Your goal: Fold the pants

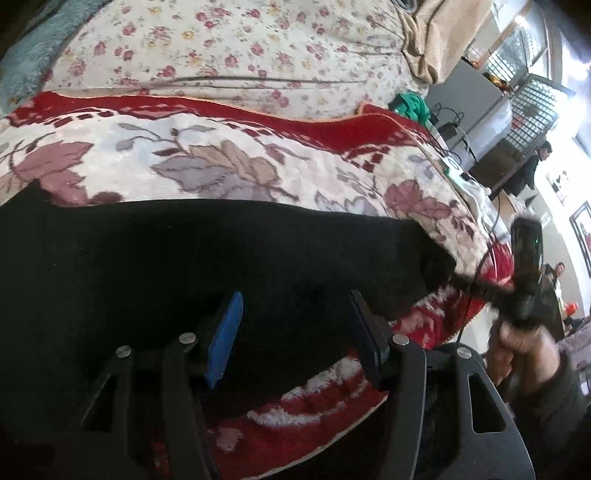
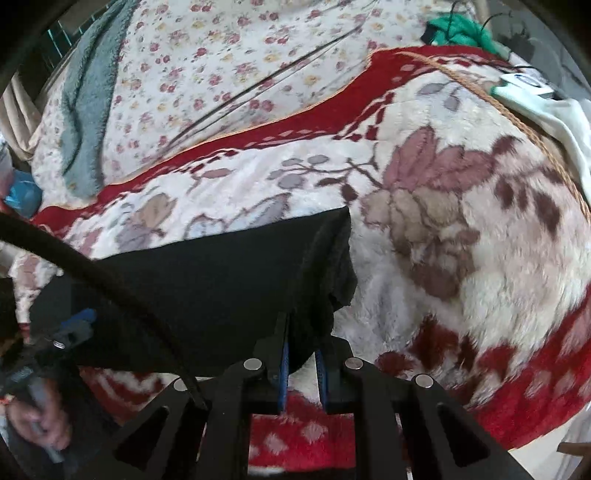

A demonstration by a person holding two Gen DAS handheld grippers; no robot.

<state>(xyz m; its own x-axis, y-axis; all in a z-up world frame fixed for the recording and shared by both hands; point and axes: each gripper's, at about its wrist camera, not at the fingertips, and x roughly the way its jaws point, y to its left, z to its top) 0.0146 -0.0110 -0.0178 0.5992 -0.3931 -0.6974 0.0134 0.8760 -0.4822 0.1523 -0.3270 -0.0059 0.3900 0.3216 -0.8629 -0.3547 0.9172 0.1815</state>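
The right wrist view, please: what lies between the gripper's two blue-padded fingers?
A bunched edge of the black fabric pants, pinched by the right gripper.

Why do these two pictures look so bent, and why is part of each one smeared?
Both views bulge because of the fisheye lens. In the left wrist view the right gripper at the edge is motion-smeared and the windows glare white. In the right wrist view the red floral blanket is softly blurred, and the black pants show almost no detail.
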